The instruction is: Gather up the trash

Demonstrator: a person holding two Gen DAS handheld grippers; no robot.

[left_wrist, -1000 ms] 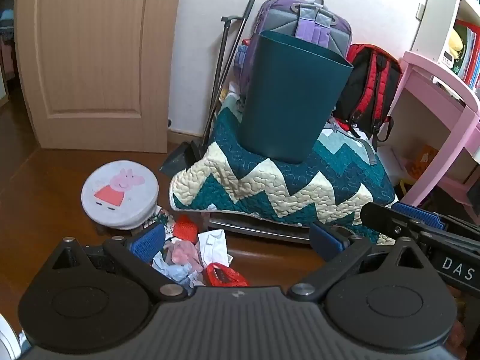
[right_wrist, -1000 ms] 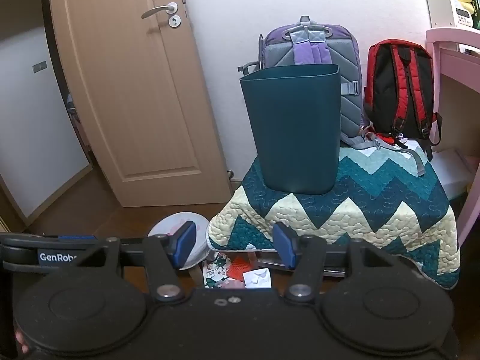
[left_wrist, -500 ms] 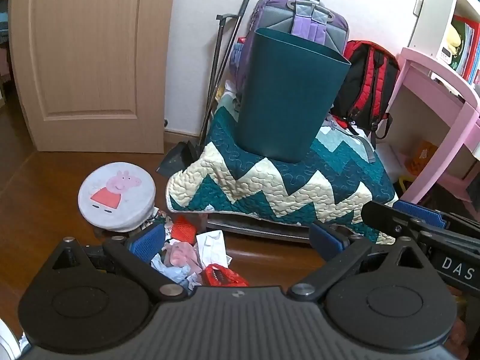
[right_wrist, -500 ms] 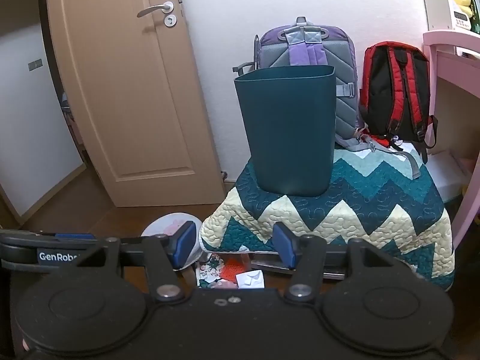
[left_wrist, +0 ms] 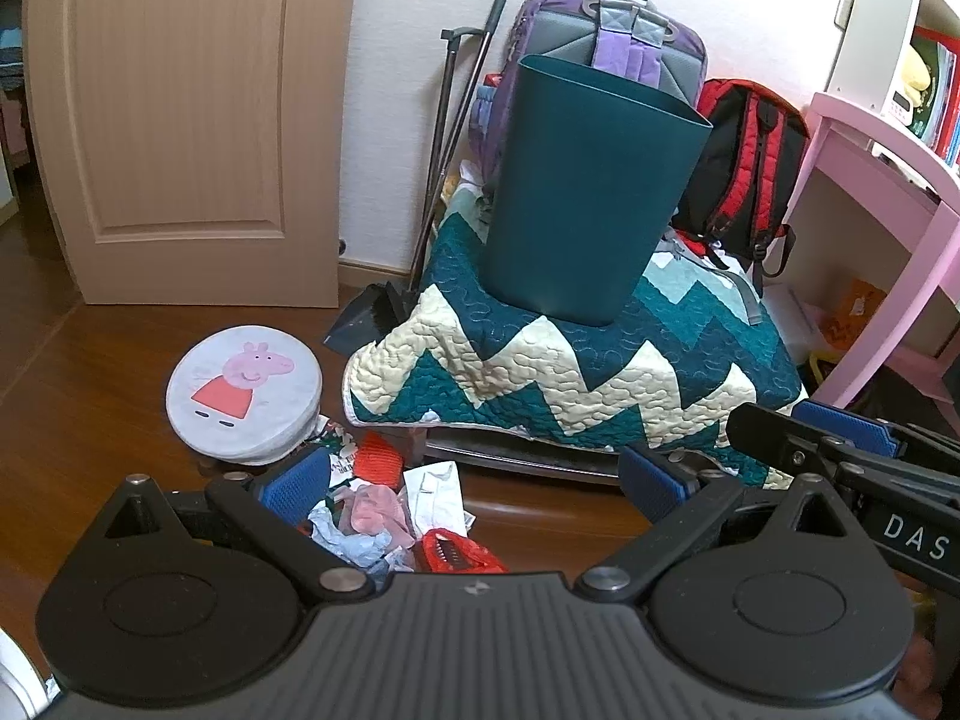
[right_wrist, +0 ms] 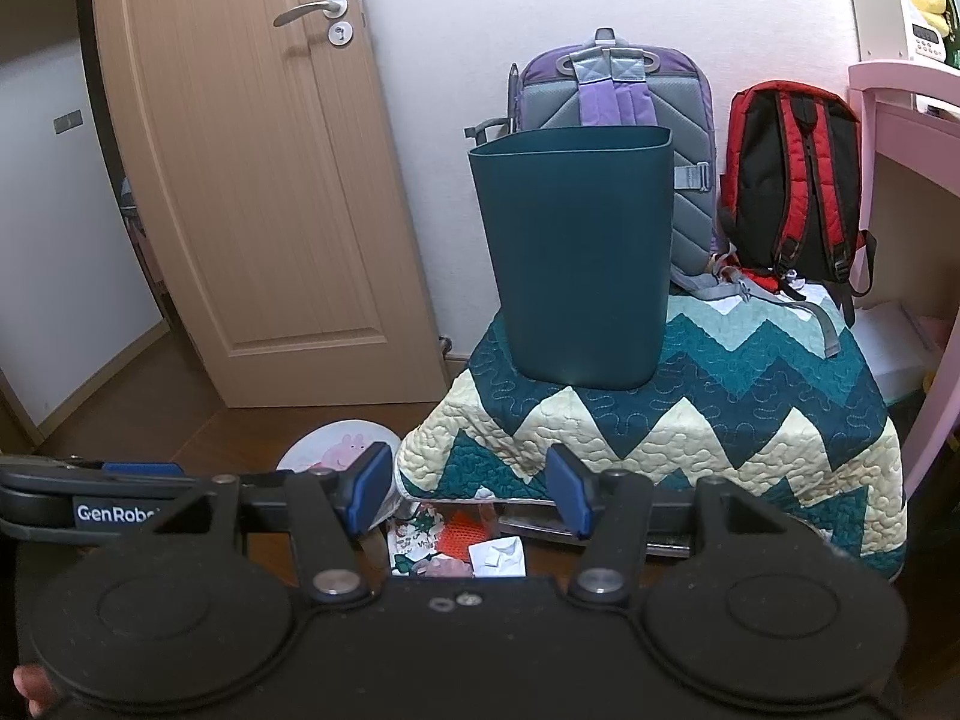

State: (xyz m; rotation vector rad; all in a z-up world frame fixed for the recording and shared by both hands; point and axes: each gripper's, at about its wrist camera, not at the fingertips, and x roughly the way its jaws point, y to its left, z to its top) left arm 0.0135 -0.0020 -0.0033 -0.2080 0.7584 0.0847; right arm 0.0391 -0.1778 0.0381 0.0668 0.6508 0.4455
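A pile of trash (left_wrist: pixel 396 510) lies on the wooden floor: crumpled paper, a pink wad, red wrappers. It also shows in the right wrist view (right_wrist: pixel 462 546). A dark teal bin (left_wrist: pixel 585 192) stands upright on a zigzag quilt (left_wrist: pixel 540 372); in the right wrist view the bin (right_wrist: pixel 576 252) is straight ahead. My left gripper (left_wrist: pixel 474 486) is open and empty just above the pile. My right gripper (right_wrist: pixel 468 492) is open and empty, higher, in front of the quilt; it shows at the right of the left wrist view (left_wrist: pixel 840 438).
A round Peppa Pig stool (left_wrist: pixel 243 390) stands left of the trash. A dustpan and broom (left_wrist: pixel 384 312) lean by the wall. A purple backpack (right_wrist: pixel 618 114) and a red backpack (right_wrist: pixel 792 180) stand behind the bin. A pink desk (left_wrist: pixel 882 180) is at right, a door (right_wrist: pixel 252 180) at left.
Both views have shifted slightly: the bin and quilt sit a little further left and closer. Both grippers stay open and empty.
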